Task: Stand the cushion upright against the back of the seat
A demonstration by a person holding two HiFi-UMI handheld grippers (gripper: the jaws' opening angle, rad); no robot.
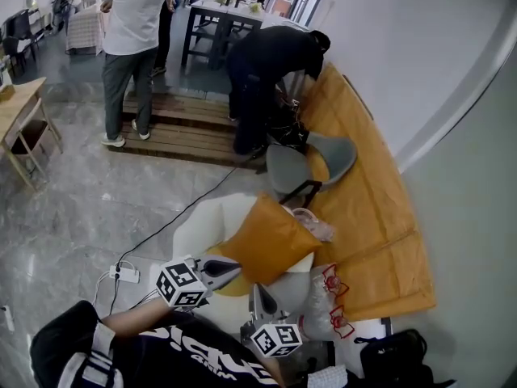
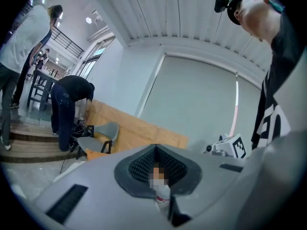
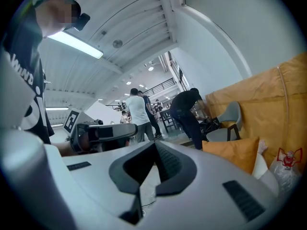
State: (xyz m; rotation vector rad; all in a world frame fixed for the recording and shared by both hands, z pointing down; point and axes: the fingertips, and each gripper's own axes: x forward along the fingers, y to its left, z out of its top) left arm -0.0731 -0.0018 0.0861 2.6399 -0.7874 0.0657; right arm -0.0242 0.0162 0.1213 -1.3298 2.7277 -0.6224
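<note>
Right gripper (image 1: 260, 296): nearest the wearer, low in the head view. Jaws are closed together and hold nothing.
Left gripper (image 1: 230, 269): just beyond, pointing at the cushion's near lower corner. Jaws are pressed together with nothing gripped. Whether its tip touches the fabric cannot be told.
Cushion (image 1: 271, 245): orange and square, on the seat. It is propped at a slant, not flat, with one corner raised on the far side. In the right gripper view it stands on edge, face outward.
Seat (image 1: 198, 225): cream, rounded and padded. Which part the cushion leans on is not clear, so it may already rest against the back or only against a side.
Handling (judged): light, soft and yielding. The woven cover should give good friction. It will likely sag or fold if pinched at one corner, and nothing about it is fragile.
Hold (judged): the seam or edge near two upper corners, one gripper each, or flat pushes on both faces.
Plastic bag (image 1: 323, 297): clear with red print, just beside the seat.
Grey chair (image 1: 311, 160): beyond the seat.
Cardboard sheet (image 1: 367, 192): leans along the wall.
Person in black (image 1: 266, 63): bent over, behind the grey chair.
Wooden pallet (image 1: 182, 124): farther back, with a second person (image 1: 133, 23) standing on it.
</note>
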